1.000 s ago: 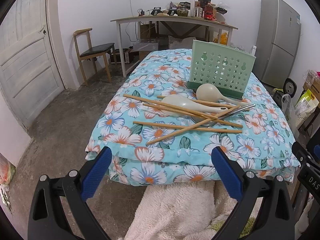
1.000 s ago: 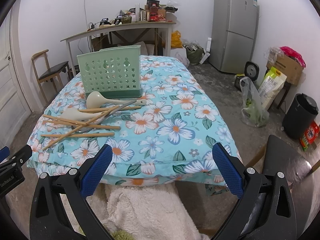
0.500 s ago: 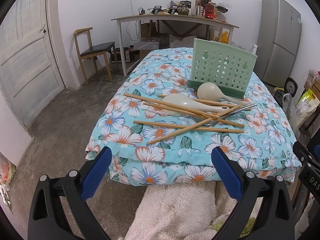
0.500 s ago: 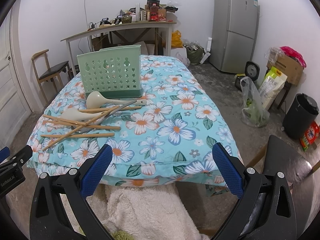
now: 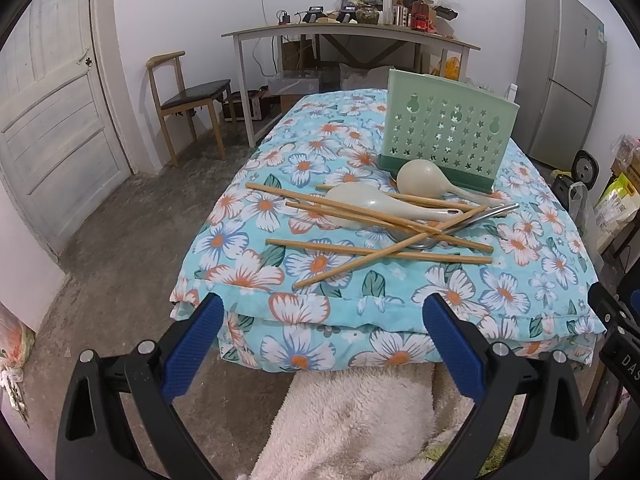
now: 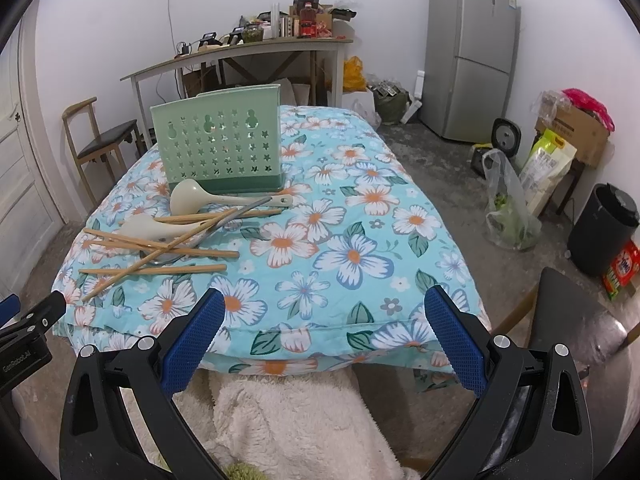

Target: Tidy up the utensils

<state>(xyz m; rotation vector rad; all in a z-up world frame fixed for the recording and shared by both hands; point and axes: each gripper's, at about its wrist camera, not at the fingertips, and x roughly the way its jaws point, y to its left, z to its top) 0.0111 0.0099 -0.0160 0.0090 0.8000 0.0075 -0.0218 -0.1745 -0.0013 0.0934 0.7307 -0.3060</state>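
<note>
Floral cloth (image 5: 460,292) covers the table; grey fridge (image 6: 472,52) behind.

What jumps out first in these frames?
The tangle of wooden chopsticks and two pale spoons heaped on the floral cloth, toward its left side. Just behind it stands the green perforated holder, upright. Both sets of tongs, left and right, hang open at the near edge, touching nothing.
</note>
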